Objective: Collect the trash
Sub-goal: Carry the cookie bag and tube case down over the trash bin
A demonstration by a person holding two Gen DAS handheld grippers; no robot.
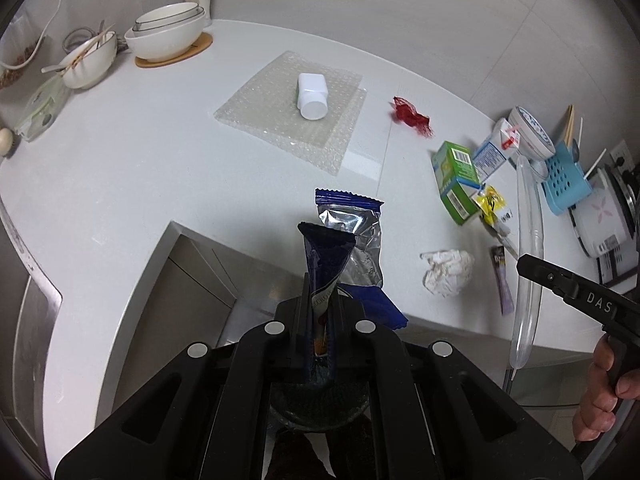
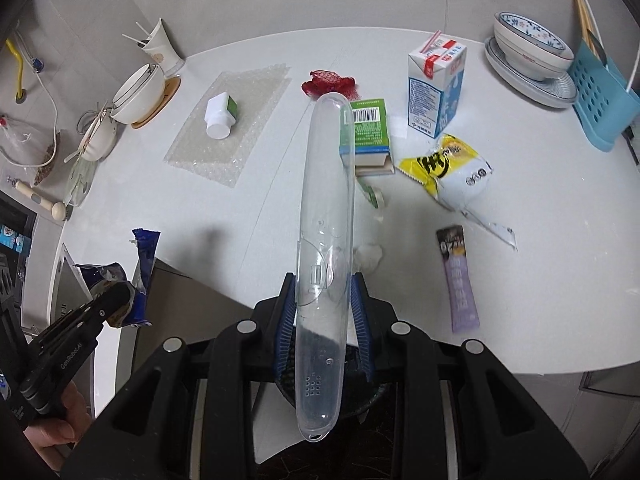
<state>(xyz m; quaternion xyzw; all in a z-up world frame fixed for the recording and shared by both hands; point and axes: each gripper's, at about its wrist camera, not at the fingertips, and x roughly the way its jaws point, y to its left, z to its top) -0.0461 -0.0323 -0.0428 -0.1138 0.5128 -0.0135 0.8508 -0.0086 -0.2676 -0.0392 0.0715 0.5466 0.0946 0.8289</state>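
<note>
Nearest my left gripper [image 1: 320, 300], pressed together, a blue wrapper [image 1: 326, 264] stands pinched above the counter [image 1: 140, 168] edge. My right gripper [image 2: 324, 296] clamps a clear plastic case [image 2: 326, 216] by its middle. Far right: a tissue [image 1: 447, 271], green box [image 2: 365, 128] and yellow packet [image 2: 448, 168].

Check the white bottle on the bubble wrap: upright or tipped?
Tipped. The white bottle lies on its side on the bubble wrap, its round cap end pointing toward the camera; the right wrist view shows the same.
</note>
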